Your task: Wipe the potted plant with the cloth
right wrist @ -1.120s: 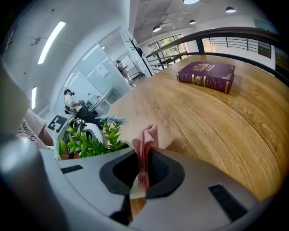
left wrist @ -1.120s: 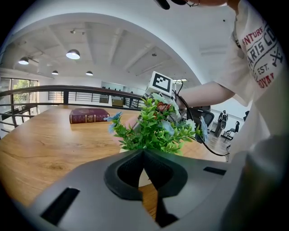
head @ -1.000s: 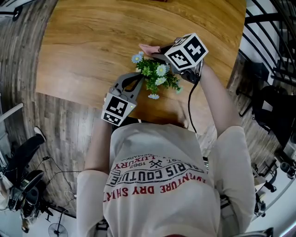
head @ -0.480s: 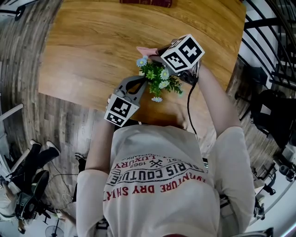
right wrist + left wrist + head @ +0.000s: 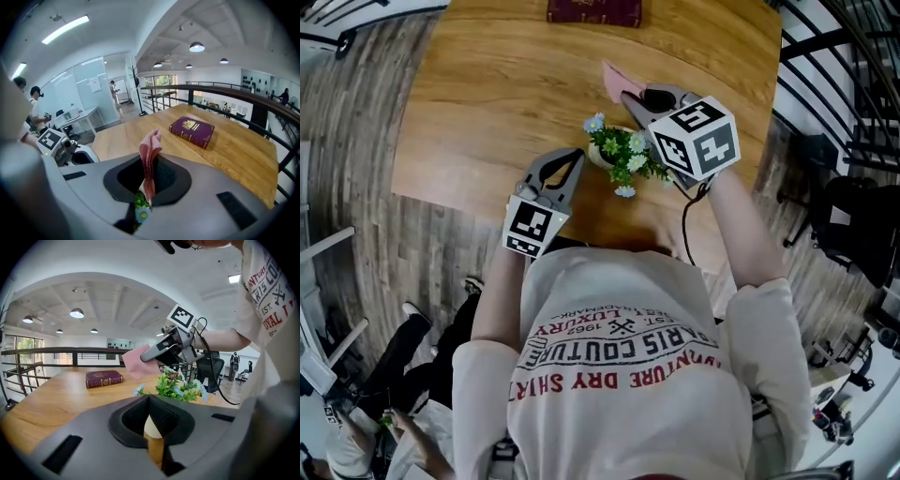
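The potted plant [image 5: 623,155] has green leaves, small blue and white flowers and a white pot [image 5: 152,427]; it stands on the wooden table [image 5: 487,94]. My right gripper [image 5: 630,97] hovers above and just beyond the flowers, shut on a folded pink cloth [image 5: 614,82]. In the right gripper view that gripper [image 5: 149,161] pinches the cloth [image 5: 150,140] upright, with a flower [image 5: 141,211] just below the jaws. My left gripper [image 5: 572,155] is shut and empty, its tips close to the pot's left side. In the left gripper view its tips [image 5: 149,397] meet in front of the pot.
A dark red book [image 5: 593,11] lies at the table's far edge. A black railing [image 5: 834,56] runs along the right. Another person [image 5: 403,375] and chair bases are on the floor at the lower left.
My right gripper has lifted the cloth up off the flowers and tipped more level. My left gripper has risen a little beside the pot. The book has come into the head view.
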Motion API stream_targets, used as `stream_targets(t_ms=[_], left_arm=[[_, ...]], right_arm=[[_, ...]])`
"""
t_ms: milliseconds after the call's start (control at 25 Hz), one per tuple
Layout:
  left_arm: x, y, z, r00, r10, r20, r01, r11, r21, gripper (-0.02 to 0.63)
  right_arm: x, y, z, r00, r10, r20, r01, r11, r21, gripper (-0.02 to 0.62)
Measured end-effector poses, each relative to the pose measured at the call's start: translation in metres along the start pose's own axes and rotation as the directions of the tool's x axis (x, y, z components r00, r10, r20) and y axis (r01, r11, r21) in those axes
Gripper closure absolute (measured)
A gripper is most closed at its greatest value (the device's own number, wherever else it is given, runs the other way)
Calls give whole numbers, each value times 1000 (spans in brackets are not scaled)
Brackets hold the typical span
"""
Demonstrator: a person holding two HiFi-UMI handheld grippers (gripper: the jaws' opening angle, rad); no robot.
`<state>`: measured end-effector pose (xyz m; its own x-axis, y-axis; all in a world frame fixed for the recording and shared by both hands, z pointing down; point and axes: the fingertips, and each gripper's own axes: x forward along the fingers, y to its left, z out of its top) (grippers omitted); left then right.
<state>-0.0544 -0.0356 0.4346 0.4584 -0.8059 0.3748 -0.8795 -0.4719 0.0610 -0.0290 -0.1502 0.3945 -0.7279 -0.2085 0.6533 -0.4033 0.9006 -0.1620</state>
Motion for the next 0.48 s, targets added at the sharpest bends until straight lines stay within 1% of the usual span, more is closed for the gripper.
stream_targets(t_ms=[80,160,240,320,480], left_arm=[[-10,6,10,1000,-2,19,2,1000,12,591],[-21,11,13,1000,-8,22,7,999,31,591],[-31,19,11,1000,-15,16,14,999,47,591],[-41,27,6,1000,-19,11,19,999,47,591],[-57,44,-6,1000,-17,0,17,999,28,591]], right_arm=[[-13,11,14,998,-39,57,38,999,16,558],[-20,29,23,994,-57,89,55,998,35,558],[-19,49,29,992,-75,101,72,997,42,558],[-13,68,32,990,-94,108,88,995,53,558],[4,96,21,986,-128,103,115,986,119,558]])
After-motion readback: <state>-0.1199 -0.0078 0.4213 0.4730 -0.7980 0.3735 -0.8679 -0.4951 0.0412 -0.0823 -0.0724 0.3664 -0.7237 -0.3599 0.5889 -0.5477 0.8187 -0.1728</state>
